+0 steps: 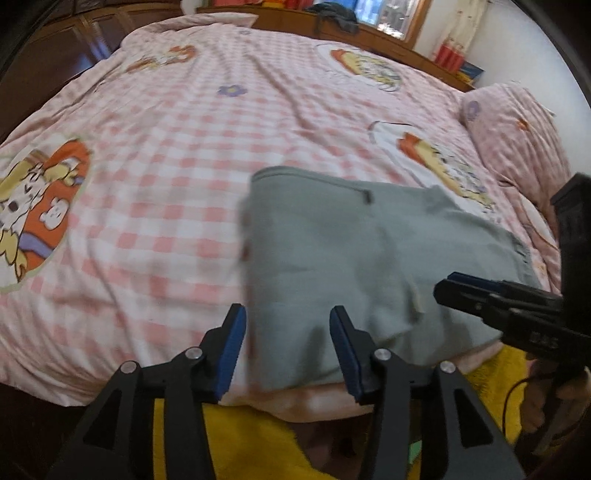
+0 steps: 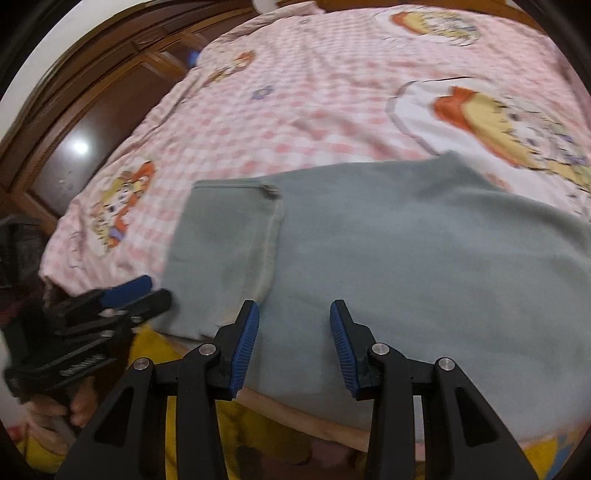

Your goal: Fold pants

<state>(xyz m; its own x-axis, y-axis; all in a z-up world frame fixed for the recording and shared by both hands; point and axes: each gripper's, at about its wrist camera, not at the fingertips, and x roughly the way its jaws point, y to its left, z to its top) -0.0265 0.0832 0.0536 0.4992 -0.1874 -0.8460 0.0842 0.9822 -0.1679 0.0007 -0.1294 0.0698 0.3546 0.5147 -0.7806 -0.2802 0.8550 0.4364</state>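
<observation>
pants (image 1: 354, 266) – soft, light, limp fleece, lower centre | grip – seamed edge, pinch all layers | left gripper (image 1: 288, 343) – half open, empty | right gripper (image 2: 293, 343) – half open, empty

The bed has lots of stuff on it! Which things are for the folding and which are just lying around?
For the folding:
- grey-green pants, lying near the bed's front edge
- left gripper, jaws apart, gripping nothing
- right gripper, jaws apart, gripping nothing

Just lying around:
- pink checked bedspread under the pants
- pink pillow
- dark clothes on the headboard
</observation>
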